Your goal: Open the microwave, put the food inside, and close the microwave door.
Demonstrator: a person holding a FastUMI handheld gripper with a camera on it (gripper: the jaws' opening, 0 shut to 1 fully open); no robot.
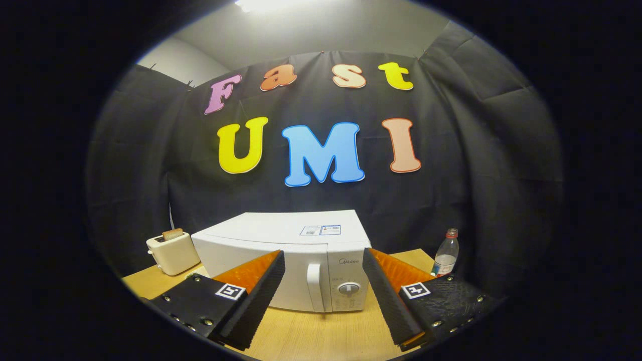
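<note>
A white microwave [281, 245] stands on the wooden table [311, 336], its door shut. The door's vertical handle [314, 287] and a round dial [348, 288] sit on the front, straight ahead between my fingers. My gripper [323, 258] is open, held a little short of the microwave's front, with nothing between its fingers. The left finger [261, 291] and right finger [388, 296] frame the handle and control panel.
A cream toaster [173, 252] with a slice of bread [172, 233] sticking out stands left of the microwave. A clear plastic bottle [446, 253] with a red cap stands to the right. Black cloth walls close in behind the table.
</note>
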